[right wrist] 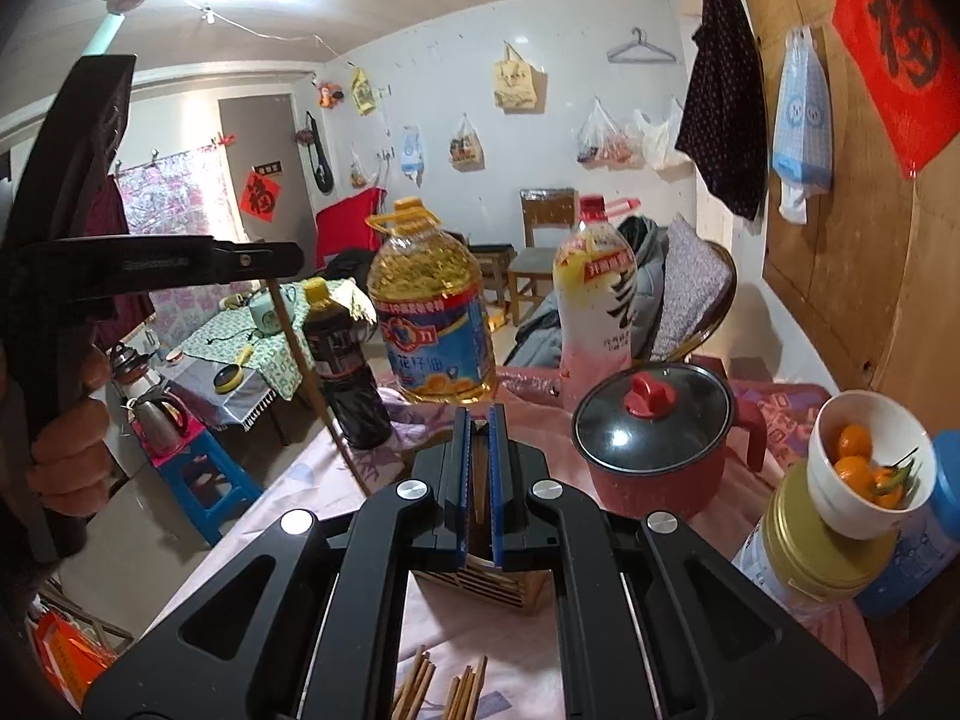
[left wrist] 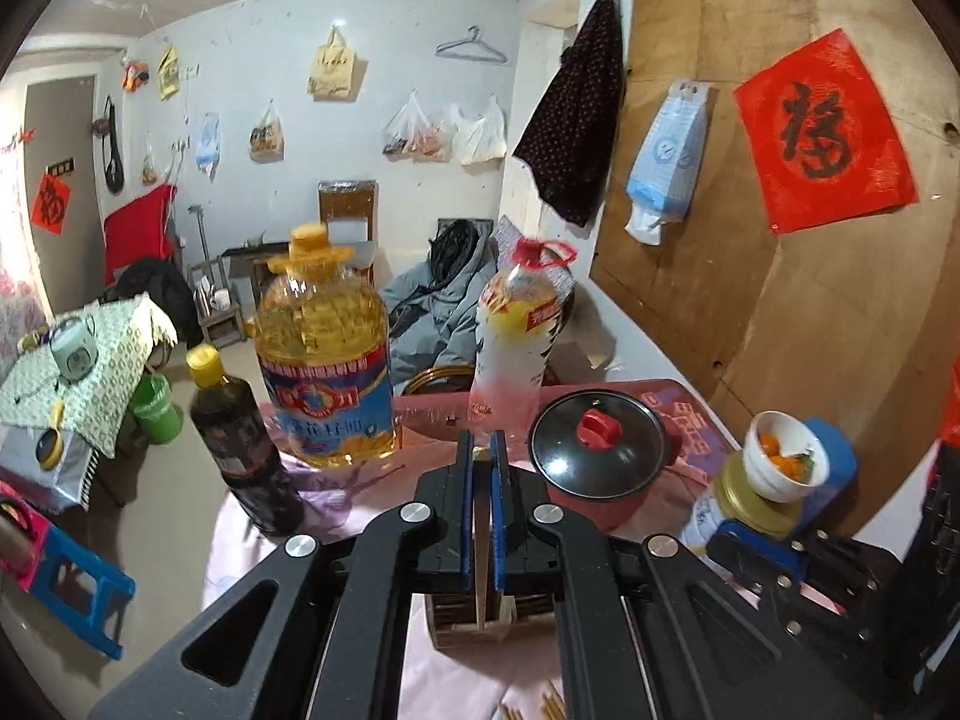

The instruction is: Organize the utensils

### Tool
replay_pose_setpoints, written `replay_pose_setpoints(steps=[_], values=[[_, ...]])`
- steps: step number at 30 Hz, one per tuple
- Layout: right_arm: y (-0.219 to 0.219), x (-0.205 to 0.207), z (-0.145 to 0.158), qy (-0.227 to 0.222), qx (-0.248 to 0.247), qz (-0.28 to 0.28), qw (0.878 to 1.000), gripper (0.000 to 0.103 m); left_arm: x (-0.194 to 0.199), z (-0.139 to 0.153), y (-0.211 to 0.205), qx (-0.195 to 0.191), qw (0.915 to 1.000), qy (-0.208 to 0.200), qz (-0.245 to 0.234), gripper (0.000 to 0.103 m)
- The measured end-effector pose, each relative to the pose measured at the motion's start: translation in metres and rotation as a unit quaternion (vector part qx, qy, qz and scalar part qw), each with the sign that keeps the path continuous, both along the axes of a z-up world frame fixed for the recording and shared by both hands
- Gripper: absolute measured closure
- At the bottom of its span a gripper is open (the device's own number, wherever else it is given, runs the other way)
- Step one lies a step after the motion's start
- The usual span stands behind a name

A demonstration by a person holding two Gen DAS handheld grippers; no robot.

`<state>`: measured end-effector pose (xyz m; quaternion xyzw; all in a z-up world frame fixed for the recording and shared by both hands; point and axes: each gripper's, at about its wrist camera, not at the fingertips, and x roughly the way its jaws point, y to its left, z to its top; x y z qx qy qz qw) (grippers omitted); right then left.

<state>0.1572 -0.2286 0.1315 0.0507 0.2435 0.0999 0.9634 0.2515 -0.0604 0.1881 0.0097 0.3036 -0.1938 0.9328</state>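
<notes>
My left gripper is shut on a wooden chopstick that hangs down between its jaws into a dark slatted utensil holder on the pink tablecloth. In the right wrist view the left gripper shows at upper left, held high, with that chopstick slanting down from it. My right gripper is shut, with thin sticks showing between its jaws above the holder. Several loose chopsticks lie on the cloth near the front edge; they also show in the left wrist view.
On the table stand a dark sauce bottle, a large oil bottle, a pink-white drink bottle, a red pot with glass lid, and a white bowl of oranges atop a gold-lidded jar. A blue stool stands left.
</notes>
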Motion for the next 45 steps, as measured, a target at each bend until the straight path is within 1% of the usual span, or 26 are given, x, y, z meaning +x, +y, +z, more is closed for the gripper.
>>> replay_pose_setpoints(steps=[3,4,5,6,7,8,9,11,14,16,18,19,21,25,27,29,30,32,33,36,40,43,45], values=[[-0.003,0.011,-0.016,0.025,0.007,0.000,1.000,0.096,0.013,-0.034,-0.003,0.001,0.9998,0.013,0.014,0.097],[-0.003,0.016,-0.023,0.044,0.008,0.002,0.999,0.095,0.017,-0.051,-0.004,0.006,0.9995,0.026,0.019,0.097],[-0.003,0.017,-0.025,0.051,0.009,-0.002,0.999,0.092,0.018,-0.060,-0.003,0.011,0.9990,0.034,0.026,0.097],[-0.006,0.017,-0.028,0.055,0.015,-0.009,0.998,0.090,0.018,-0.071,-0.002,0.016,0.9984,0.044,0.031,0.093],[-0.008,0.015,-0.028,0.057,0.023,-0.010,0.998,0.089,0.018,-0.078,-0.002,0.019,0.9980,0.051,0.030,0.087],[-0.009,0.012,-0.027,0.054,0.026,-0.014,0.998,0.089,0.015,-0.084,0.000,0.022,0.9976,0.057,0.032,0.068],[-0.010,0.009,-0.026,0.051,0.025,-0.017,0.998,0.089,0.010,-0.088,0.002,0.025,0.9974,0.055,0.038,0.057],[-0.011,0.000,-0.024,0.043,0.025,-0.024,0.998,0.089,0.002,-0.092,0.007,0.032,0.9974,0.051,0.040,0.056],[-0.012,-0.019,-0.019,0.036,0.029,-0.035,0.998,0.088,-0.011,-0.098,0.021,0.032,0.9967,0.060,0.044,0.056],[-0.014,-0.033,-0.023,0.037,0.031,-0.043,0.998,0.083,-0.021,-0.104,0.033,0.026,0.9960,0.070,0.050,0.055],[-0.015,-0.048,-0.033,0.048,0.031,-0.054,0.997,0.074,-0.033,-0.113,0.046,0.022,0.9948,0.082,0.057,0.051],[-0.015,-0.055,-0.042,0.059,0.033,-0.058,0.996,0.072,-0.043,-0.122,0.053,0.019,0.9938,0.092,0.060,0.049],[-0.014,-0.069,-0.062,0.084,0.037,-0.061,0.994,0.070,-0.060,-0.137,0.062,0.020,0.9921,0.107,0.062,0.046],[-0.007,-0.100,-0.117,0.160,0.036,-0.061,0.985,0.070,-0.098,-0.190,0.072,0.051,0.9840,0.160,0.061,0.045],[-0.002,-0.116,-0.141,0.192,0.034,-0.060,0.979,0.070,-0.120,-0.219,0.071,0.068,0.9778,0.192,0.048,0.045],[0.000,-0.130,-0.158,0.214,0.034,-0.062,0.974,0.070,-0.141,-0.239,0.067,0.084,0.9735,0.211,0.030,0.045],[0.001,-0.139,-0.168,0.226,0.037,-0.064,0.971,0.070,-0.147,-0.245,0.065,0.089,0.9723,0.215,0.022,0.045],[0.001,-0.152,-0.180,0.242,0.044,-0.070,0.967,0.070,-0.168,-0.260,0.057,0.100,0.9685,0.228,-0.011,0.045],[0.002,-0.156,-0.182,0.247,0.047,-0.071,0.965,0.068,-0.174,-0.264,0.055,0.103,0.9671,0.232,-0.023,0.045],[0.008,-0.165,-0.188,0.259,0.050,-0.071,0.962,0.066,-0.194,-0.282,0.043,0.113,0.9576,0.253,-0.078,0.045],[0.020,-0.174,-0.187,0.258,0.041,-0.063,0.963,0.065,-0.211,-0.296,0.036,0.121,0.9491,0.264,-0.123,0.045],[0.023,-0.180,-0.185,0.253,0.031,-0.064,0.965,0.062,-0.213,-0.300,0.034,0.114,0.9469,0.269,-0.134,0.045],[0.020,-0.181,-0.184,0.253,0.032,-0.069,0.964,0.061,-0.213,-0.301,0.034,0.115,0.9488,0.262,-0.134,0.045]])
